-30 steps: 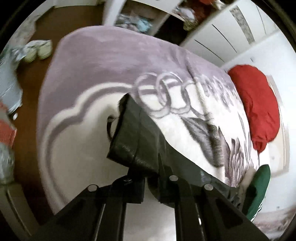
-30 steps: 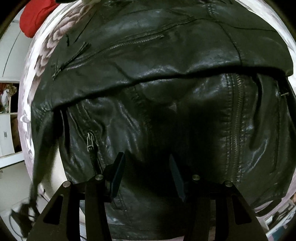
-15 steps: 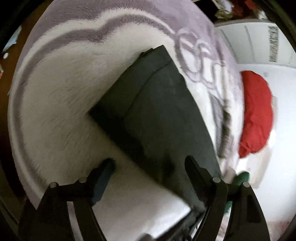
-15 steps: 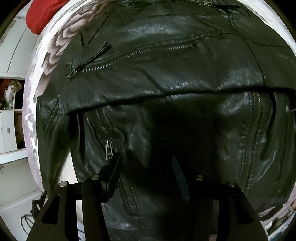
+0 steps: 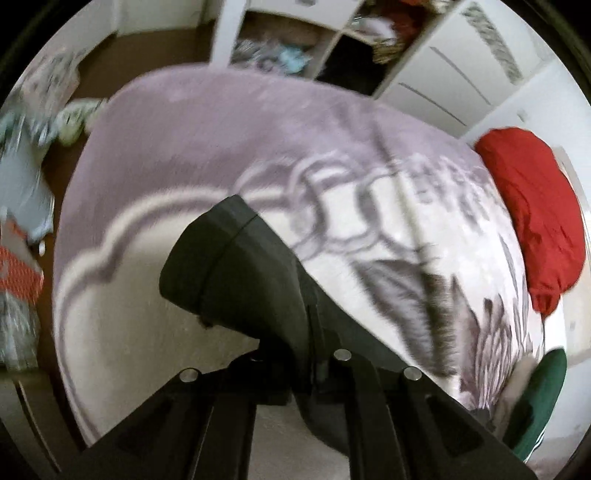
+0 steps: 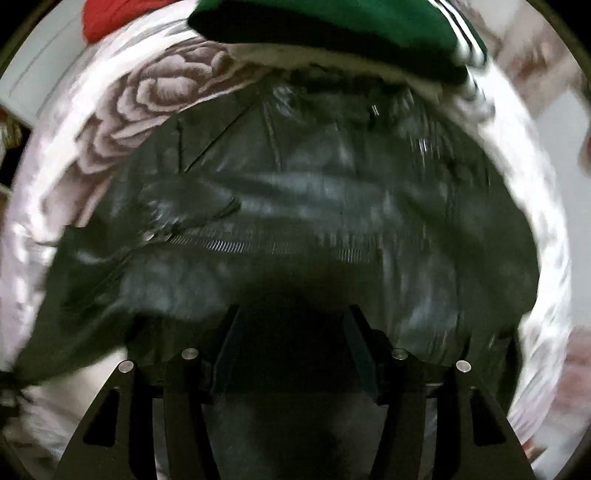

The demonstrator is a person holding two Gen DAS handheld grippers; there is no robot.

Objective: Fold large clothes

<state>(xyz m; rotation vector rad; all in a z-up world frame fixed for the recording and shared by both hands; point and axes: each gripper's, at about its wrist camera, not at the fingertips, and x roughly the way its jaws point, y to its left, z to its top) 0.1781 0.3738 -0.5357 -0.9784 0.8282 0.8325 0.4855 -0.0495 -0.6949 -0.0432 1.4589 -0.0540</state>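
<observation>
We work on a black leather jacket [image 6: 295, 206] spread on a bed covered by a lilac floral blanket [image 5: 229, 133].

**Left tool.** The left tool [image 5: 314, 360] has its jaws drawn together on a fold of the jacket's dark sleeve [image 5: 236, 273]. The sleeve runs from the tool toward 11 o'clock in the left wrist view, and its cuffed end lies on the pale part of the blanket. We take that line as the sleeve's long axis.

**Right tool.** The right tool [image 6: 291, 332] has its jaws standing apart with nothing between them. It hovers over the near edge of the jacket body. The body fills the right wrist view from 9 o'clock to 3 o'clock, with the zip line running across, so its long axis lies crosswise to this tool. Whether the fingertips touch the leather we cannot tell, since the frame is blurred.

**Governing relation.** The left tool is the one in contact with the garment, so we judge that the coming fold depends on it carrying the sleeve across onto the body. The right tool is placed to steady that body.

**Surroundings.** A green garment [image 6: 332, 26] lies at 12 o'clock beyond the jacket, touching or just beside its far edge. A red garment [image 5: 532, 214] lies at 3 o'clock in the left view, well apart.
</observation>
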